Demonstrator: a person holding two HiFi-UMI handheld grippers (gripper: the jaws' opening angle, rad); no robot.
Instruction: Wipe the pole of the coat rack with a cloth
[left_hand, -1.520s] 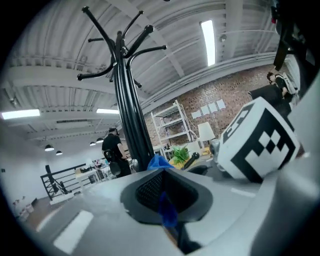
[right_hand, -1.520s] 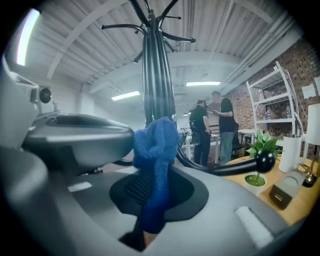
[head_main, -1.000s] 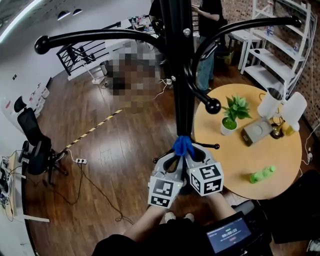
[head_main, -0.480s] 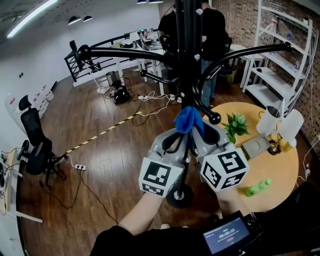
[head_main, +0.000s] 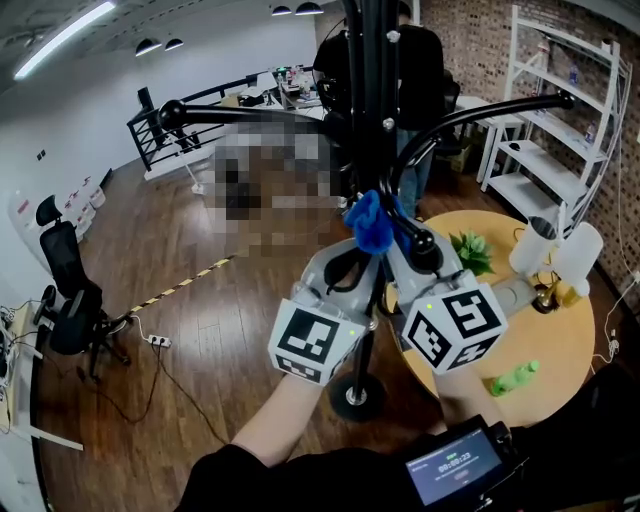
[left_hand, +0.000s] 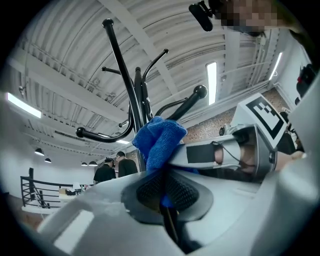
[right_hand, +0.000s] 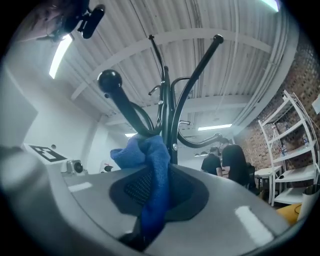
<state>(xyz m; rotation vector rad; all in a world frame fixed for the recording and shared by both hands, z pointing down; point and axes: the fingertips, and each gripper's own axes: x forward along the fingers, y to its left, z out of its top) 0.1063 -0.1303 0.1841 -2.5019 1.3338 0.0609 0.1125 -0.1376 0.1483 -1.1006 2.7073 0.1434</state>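
A black coat rack pole (head_main: 366, 110) rises through the middle of the head view, with curved arms ending in ball tips. A blue cloth (head_main: 372, 222) is bunched against the pole just under the lower arms. My left gripper (head_main: 352, 262) and right gripper (head_main: 395, 255) sit side by side, both shut on the cloth, one on each side of the pole. In the left gripper view the blue cloth (left_hand: 158, 141) sticks up from the shut jaws against the pole (left_hand: 141, 97). In the right gripper view the cloth (right_hand: 150, 175) hangs through the jaws beside the pole (right_hand: 169, 120).
A round wooden table (head_main: 560, 350) stands at the right with a potted plant (head_main: 470, 250), a green bottle (head_main: 513, 378) and white lamps. White shelving (head_main: 560, 110) is behind it. The rack's round base (head_main: 352, 395) rests on the wood floor. A person (head_main: 415, 70) stands behind the rack. An office chair (head_main: 65, 290) is far left.
Both grippers have slid the cloth up the pole, from low near the base to just below the lower arms, with only a small rise over the last half second.
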